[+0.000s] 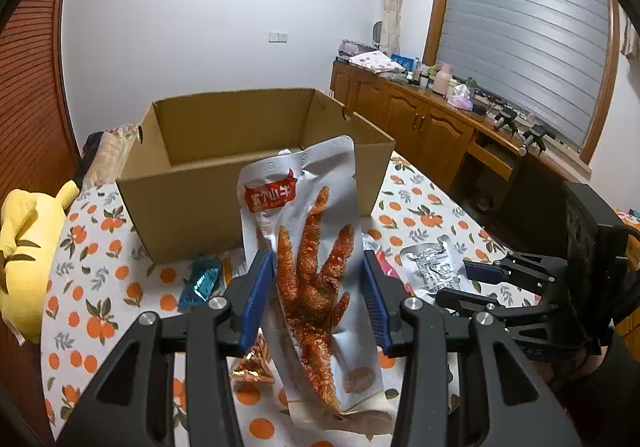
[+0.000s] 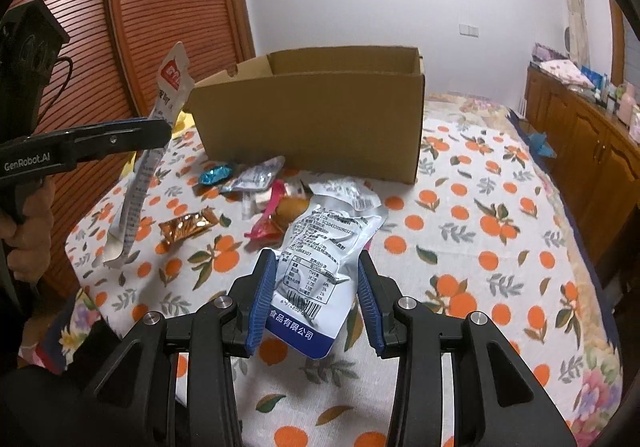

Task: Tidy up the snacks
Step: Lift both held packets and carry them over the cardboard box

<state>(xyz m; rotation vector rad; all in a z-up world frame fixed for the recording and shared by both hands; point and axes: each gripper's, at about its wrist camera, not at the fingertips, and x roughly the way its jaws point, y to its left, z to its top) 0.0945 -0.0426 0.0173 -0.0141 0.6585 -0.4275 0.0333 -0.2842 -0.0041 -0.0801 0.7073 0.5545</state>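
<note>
My left gripper point(image 1: 318, 267) is shut on a long silver chicken-foot snack pouch point(image 1: 316, 259) and holds it upright above the table, in front of the open cardboard box point(image 1: 192, 207). In the right wrist view the same pouch point(image 2: 136, 183) hangs edge-on from the left gripper point(image 2: 160, 133). My right gripper point(image 2: 316, 279) is open, its blue pads on either side of a silver pouch point(image 2: 320, 247) lying on the tablecloth; I cannot tell if they touch it. The right gripper point(image 1: 476, 279) also shows in the left wrist view, by that pouch point(image 1: 436, 267).
Loose snacks lie before the box point(image 2: 320, 127): a blue foil candy point(image 2: 216, 173), an orange foil packet point(image 2: 184, 227), a pink wrapper point(image 2: 268, 215), another silver pouch point(image 2: 256, 177). A yellow plush point(image 1: 28, 247) sits at the table's left. Wooden cabinets point(image 1: 420, 119) stand at the right.
</note>
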